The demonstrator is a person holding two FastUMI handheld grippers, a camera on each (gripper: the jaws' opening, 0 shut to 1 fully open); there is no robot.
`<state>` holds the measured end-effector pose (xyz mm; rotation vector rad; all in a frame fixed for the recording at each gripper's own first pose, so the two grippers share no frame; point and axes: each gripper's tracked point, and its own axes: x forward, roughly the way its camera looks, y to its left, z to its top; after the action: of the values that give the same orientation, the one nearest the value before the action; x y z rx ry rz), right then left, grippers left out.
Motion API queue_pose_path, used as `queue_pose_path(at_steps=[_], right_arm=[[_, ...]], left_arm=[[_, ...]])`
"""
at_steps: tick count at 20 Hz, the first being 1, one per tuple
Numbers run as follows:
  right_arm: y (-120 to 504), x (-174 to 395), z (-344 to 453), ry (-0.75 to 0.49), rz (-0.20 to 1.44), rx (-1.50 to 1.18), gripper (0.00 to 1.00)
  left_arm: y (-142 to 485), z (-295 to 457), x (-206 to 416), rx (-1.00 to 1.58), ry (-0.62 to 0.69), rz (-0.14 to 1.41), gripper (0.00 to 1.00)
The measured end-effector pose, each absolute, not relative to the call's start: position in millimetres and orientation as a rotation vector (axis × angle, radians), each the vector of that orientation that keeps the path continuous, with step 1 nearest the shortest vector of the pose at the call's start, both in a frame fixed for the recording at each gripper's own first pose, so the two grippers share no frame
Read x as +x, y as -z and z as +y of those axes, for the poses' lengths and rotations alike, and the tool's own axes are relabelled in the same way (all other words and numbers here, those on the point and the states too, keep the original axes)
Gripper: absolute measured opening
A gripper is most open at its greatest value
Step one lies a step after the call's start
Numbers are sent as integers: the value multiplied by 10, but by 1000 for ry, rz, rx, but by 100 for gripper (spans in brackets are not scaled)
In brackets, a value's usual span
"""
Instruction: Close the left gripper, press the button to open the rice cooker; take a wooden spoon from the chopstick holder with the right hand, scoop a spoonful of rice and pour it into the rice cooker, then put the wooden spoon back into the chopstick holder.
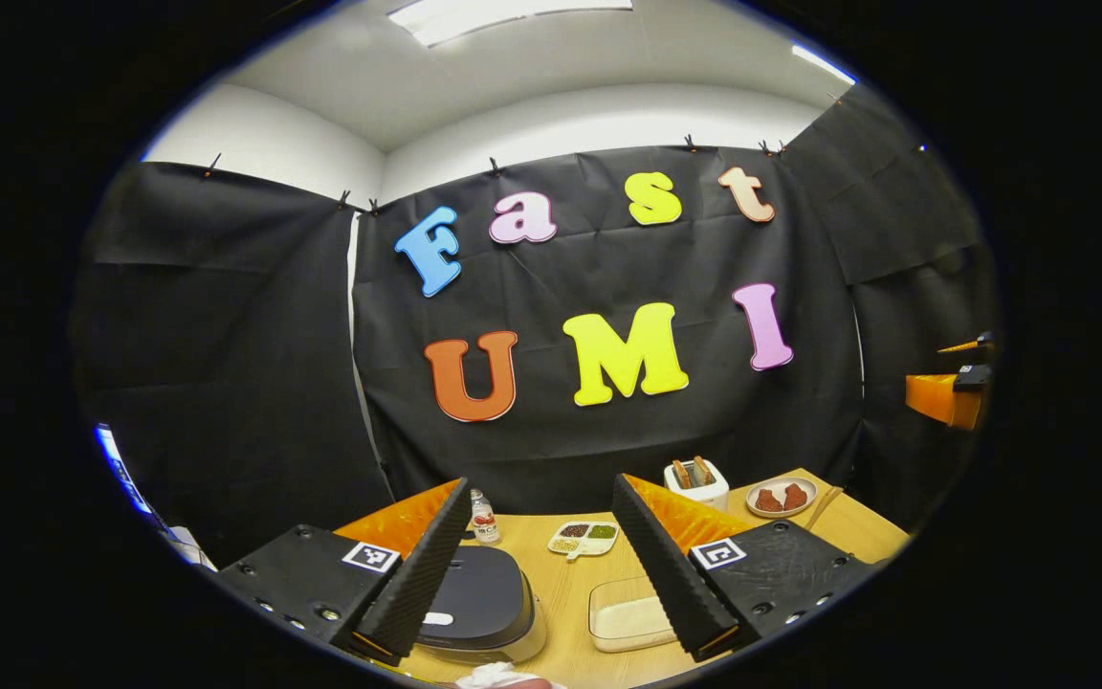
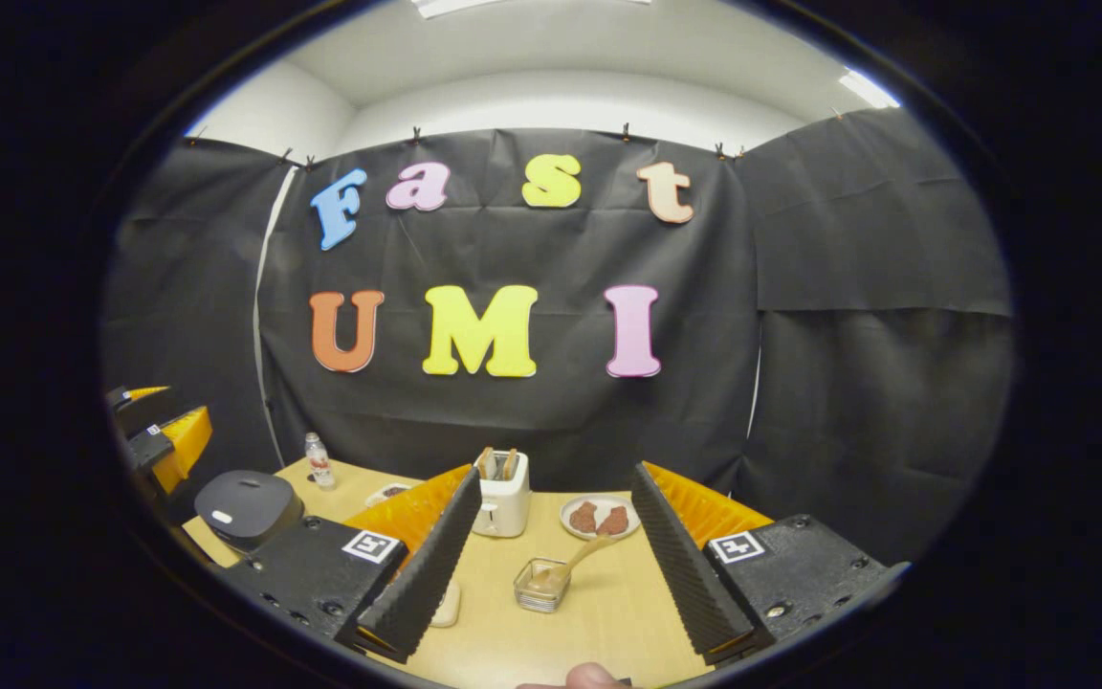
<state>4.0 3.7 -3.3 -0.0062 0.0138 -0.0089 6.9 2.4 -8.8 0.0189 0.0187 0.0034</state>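
Left gripper point(image 1: 539, 560) jaws wide apart, empty; rice cooker point(image 1: 484, 605), lid down, behind its left jaw. Right gripper point(image 2: 551, 565) jaws wide, empty; wooden spoon point(image 2: 578, 560) in glass holder point(image 2: 541, 586) between them on bench point(image 2: 599, 622).

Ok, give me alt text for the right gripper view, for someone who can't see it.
The right gripper hangs open above a wooden table, its fingers framing a small glass holder with a wooden spoon leaning in it. Behind stand a white toaster and a plate of brown food; far left, the closed rice cooker and the left gripper.
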Motion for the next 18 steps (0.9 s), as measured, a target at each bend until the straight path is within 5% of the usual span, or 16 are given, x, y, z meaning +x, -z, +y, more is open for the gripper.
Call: queue_pose_path(at_steps=[4, 8, 15, 16, 18], right_arm=[[72, 50, 59, 7, 24, -13, 100], [79, 65, 79, 11, 22, -29, 100], [158, 126, 169, 8, 48, -51, 100], [167, 130, 210, 2, 52, -54, 100], [209, 148, 304, -9, 62, -63, 100]], left_arm=[[265, 121, 122, 44, -31, 73, 80], [446, 295, 144, 46, -99, 110, 4], [880, 720, 247, 13, -164, 227, 0], [1005, 790, 264, 7, -178, 251, 6], [1279, 970, 263, -5, -209, 313, 0]])
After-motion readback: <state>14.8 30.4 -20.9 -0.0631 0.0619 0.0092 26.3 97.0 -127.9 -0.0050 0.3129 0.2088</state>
